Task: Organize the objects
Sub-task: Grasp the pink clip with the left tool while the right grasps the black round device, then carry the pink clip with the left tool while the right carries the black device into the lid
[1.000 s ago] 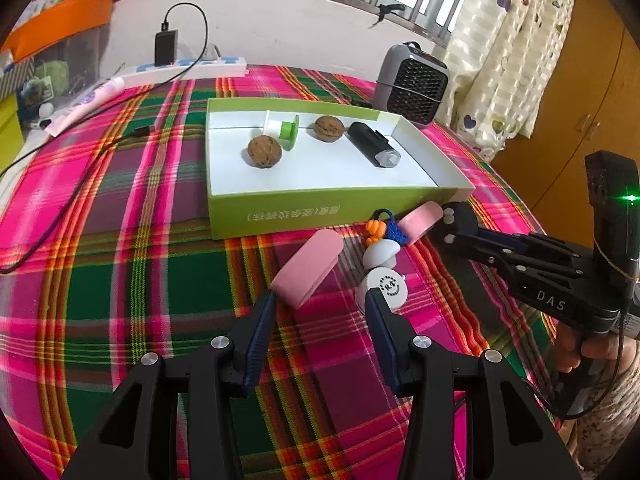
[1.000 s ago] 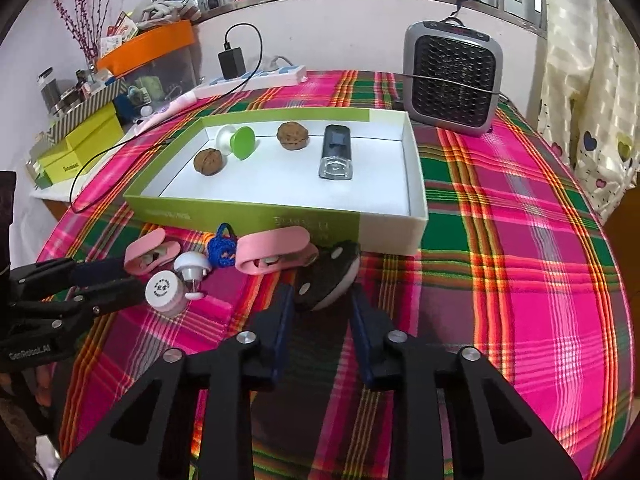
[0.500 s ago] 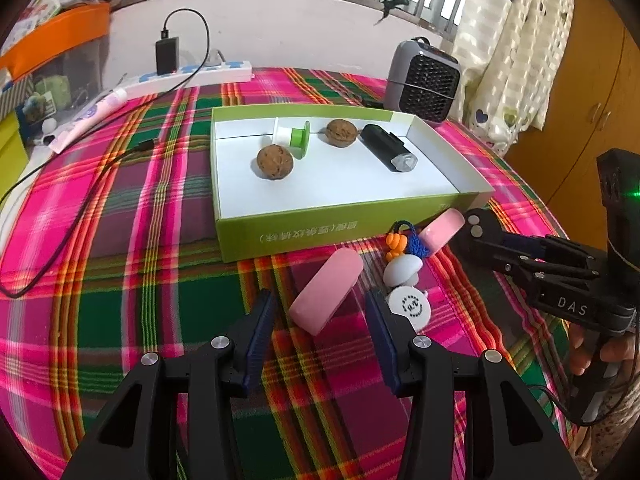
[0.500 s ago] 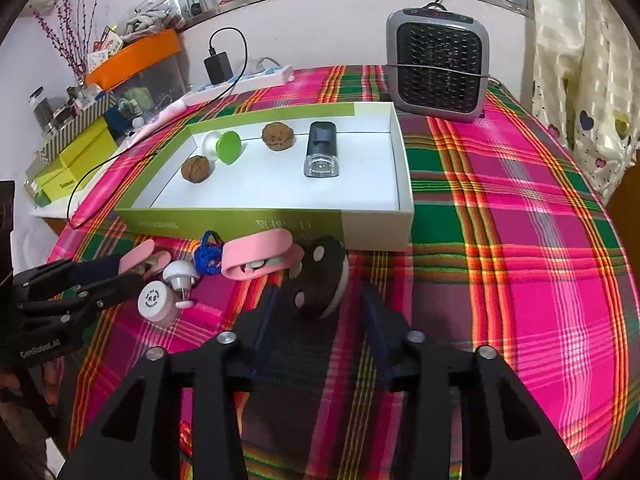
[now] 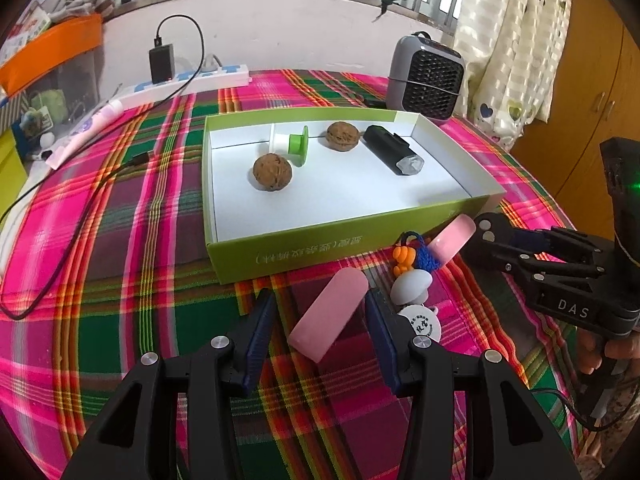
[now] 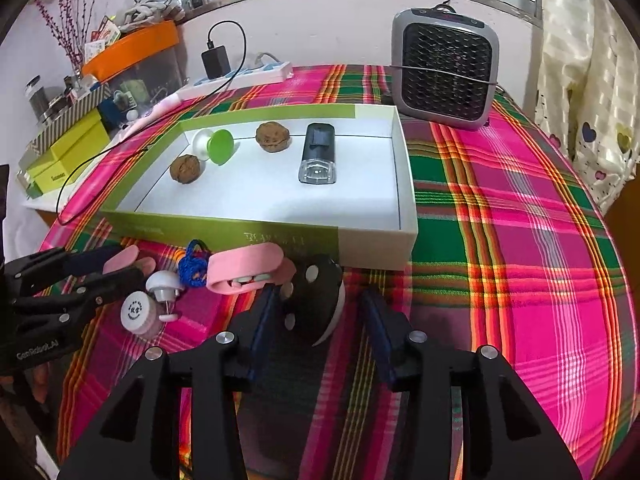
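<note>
A green-walled white box on the plaid table holds two walnuts, a green-and-white spool and a black lighter-like device. In front of it lie a pink case, a second pink case, a blue-and-orange knit charm, a white mushroom-shaped piece and a white round disc. My left gripper is open around the near pink case. My right gripper is open around a black-and-white round object on the cloth.
A grey fan heater stands behind the box at the back right. A power strip with a charger and a black cable lie at the back left. Yellow-green boxes and clutter sit off the left edge.
Both grippers have opened wider. The left one now straddles the near pink case; the right one has let go of the black-and-white object, which rests on the cloth.
</note>
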Action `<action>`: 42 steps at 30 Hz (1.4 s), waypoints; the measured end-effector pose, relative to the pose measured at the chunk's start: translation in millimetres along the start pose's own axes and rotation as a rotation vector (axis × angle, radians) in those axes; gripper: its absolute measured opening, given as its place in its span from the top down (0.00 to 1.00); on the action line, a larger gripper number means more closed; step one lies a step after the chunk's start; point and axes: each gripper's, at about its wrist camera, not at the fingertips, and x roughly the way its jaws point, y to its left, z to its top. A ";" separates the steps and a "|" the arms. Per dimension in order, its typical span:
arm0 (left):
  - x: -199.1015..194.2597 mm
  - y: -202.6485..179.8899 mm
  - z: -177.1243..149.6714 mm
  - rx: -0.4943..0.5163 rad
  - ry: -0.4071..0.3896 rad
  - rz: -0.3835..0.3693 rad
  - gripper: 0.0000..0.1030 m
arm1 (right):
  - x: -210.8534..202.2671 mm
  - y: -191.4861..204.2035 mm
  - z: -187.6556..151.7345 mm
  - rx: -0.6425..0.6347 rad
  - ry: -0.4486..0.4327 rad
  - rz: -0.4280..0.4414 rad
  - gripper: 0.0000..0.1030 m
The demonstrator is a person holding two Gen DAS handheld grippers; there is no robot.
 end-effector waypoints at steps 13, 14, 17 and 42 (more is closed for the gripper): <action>0.4 -4.3 -1.2 0.020 0.003 0.043 0.75 | -1.4 0.9 -0.5 -0.005 -0.002 0.013 0.72; 0.2 -4.8 -1.4 0.022 0.004 0.045 0.75 | -1.4 0.9 -0.6 -0.004 -0.003 0.012 0.72; 0.1 -4.9 -1.5 0.021 0.004 0.047 0.79 | -1.1 0.6 -0.3 0.002 -0.003 0.013 0.72; 0.1 -4.8 -1.7 0.019 0.005 0.058 0.85 | -1.7 0.5 -1.6 -0.006 -0.001 0.024 0.72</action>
